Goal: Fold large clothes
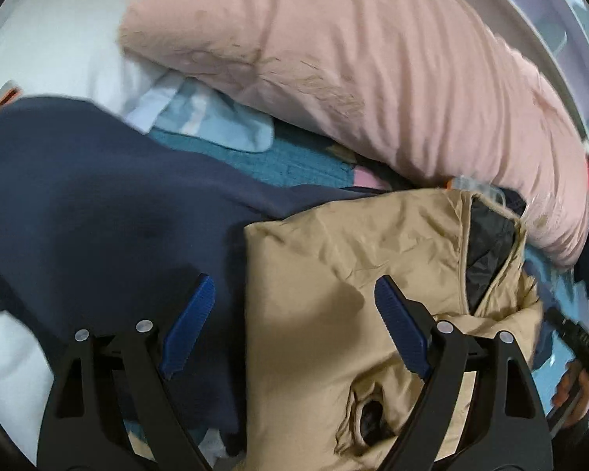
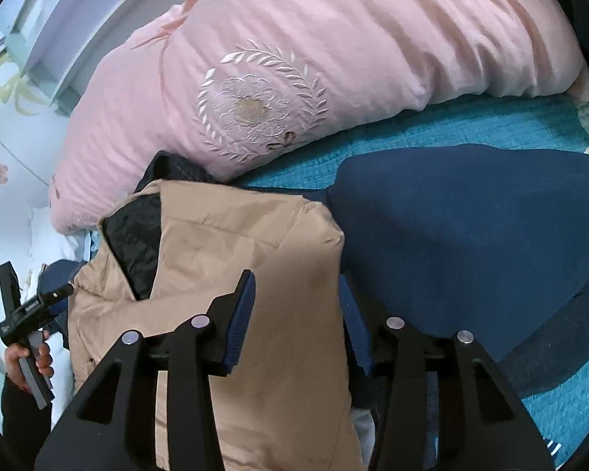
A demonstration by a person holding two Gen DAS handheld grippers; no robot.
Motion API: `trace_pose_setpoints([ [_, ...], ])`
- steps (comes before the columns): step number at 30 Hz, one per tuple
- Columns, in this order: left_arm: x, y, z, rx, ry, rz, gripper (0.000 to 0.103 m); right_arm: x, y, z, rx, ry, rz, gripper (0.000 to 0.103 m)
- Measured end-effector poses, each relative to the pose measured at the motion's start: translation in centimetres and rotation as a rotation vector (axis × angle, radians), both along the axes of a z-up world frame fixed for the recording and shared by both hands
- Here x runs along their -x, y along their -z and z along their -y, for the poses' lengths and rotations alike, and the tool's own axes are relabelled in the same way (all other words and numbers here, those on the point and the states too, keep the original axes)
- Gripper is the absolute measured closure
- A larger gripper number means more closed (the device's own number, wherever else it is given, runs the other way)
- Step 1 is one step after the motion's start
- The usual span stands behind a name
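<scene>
Jacket [image 2: 255, 259] edge lies between right gripper's [image 2: 298, 325] parted jaws.

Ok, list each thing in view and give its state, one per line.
Tan jacket: folded into a block, dark lining showing at the collar.
Navy garment: spread loose, unfolded, beside the jacket.
Pink pillow: lying behind the clothes.
Teal blanket: spread under everything.
Left gripper: open, above the jacket's edge.
Right gripper: open, jacket between its fingers.

Left hand-held gripper [image 1: 294, 310] open above tan jacket [image 1: 333, 274], navy garment [image 1: 98, 196] beside, pink duvet [image 1: 333, 59] behind
</scene>
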State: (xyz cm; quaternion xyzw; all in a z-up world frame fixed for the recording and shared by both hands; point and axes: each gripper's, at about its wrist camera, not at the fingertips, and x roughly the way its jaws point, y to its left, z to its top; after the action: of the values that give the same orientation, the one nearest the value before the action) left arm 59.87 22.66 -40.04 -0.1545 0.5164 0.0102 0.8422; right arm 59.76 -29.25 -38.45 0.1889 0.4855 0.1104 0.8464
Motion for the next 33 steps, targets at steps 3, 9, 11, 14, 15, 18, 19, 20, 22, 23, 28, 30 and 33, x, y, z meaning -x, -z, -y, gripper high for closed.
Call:
trace_pose_setpoints([
  [3, -1.2, 0.9, 0.2, 0.011, 0.0, -0.033, 0.019, -1.1, 0.4, 0.3, -0.025, 0.01, -0.026, 0.06],
  [9, -2.0, 2.2, 0.8, -0.031, 0.028, -0.055, 0.019, -2.9, 1.4, -0.2, -0.005, 0.002, -0.067, 0.059],
  [11, -2.2, 2.5, 0.8, -0.036, 0.028, -0.067, 0.02, -3.4, 1.7, -0.6, -0.006, 0.001, -0.083, 0.055],
  [14, -2.6, 3.0, 0.9, -0.049, 0.03, -0.091, 0.02, -4.4, 2.8, -1.1, 0.047, 0.008, -0.12, 0.054],
  [15, -2.7, 3.1, 0.8, -0.054, 0.034, -0.099, 0.024, -4.7, 3.3, -1.3, 0.047, 0.007, -0.137, 0.054],
  [18, -2.8, 3.3, 1.0, -0.047, 0.048, -0.105, 0.047, -5.2, 4.8, -1.2, 0.032, 0.008, -0.175, 0.073],
  [19, -2.7, 3.1, 0.9, -0.044, 0.052, -0.098, 0.057, -5.0, 4.7, -1.3, 0.033, -0.006, -0.156, 0.078],
  [20, -2.5, 2.7, 1.1, -0.038, 0.06, -0.085, 0.062, -4.7, 4.5, -1.4, 0.041, -0.009, -0.14, 0.084],
  [22, -2.1, 2.0, 1.4, -0.037, 0.081, -0.052, 0.076, -3.6, 3.2, -1.3, 0.028, -0.03, -0.07, 0.088],
  [23, -1.8, 1.8, 1.6, -0.037, 0.086, -0.041, 0.078, -3.1, 2.7, -1.2, 0.028, -0.029, -0.048, 0.088],
  [28, 1.0, -1.3, 2.0, -0.01, 0.102, 0.067, 0.082, 0.1, -1.0, -0.4, -0.02, -0.025, 0.071, 0.089],
  [30, 2.5, -2.9, 2.0, 0.01, 0.102, 0.11, 0.082, 1.8, -2.5, -0.2, -0.025, -0.029, 0.114, 0.089],
  [33, 5.6, -5.3, 2.1, 0.02, 0.105, 0.166, 0.082, 5.1, -5.0, 0.3, -0.038, -0.029, 0.174, 0.089],
])
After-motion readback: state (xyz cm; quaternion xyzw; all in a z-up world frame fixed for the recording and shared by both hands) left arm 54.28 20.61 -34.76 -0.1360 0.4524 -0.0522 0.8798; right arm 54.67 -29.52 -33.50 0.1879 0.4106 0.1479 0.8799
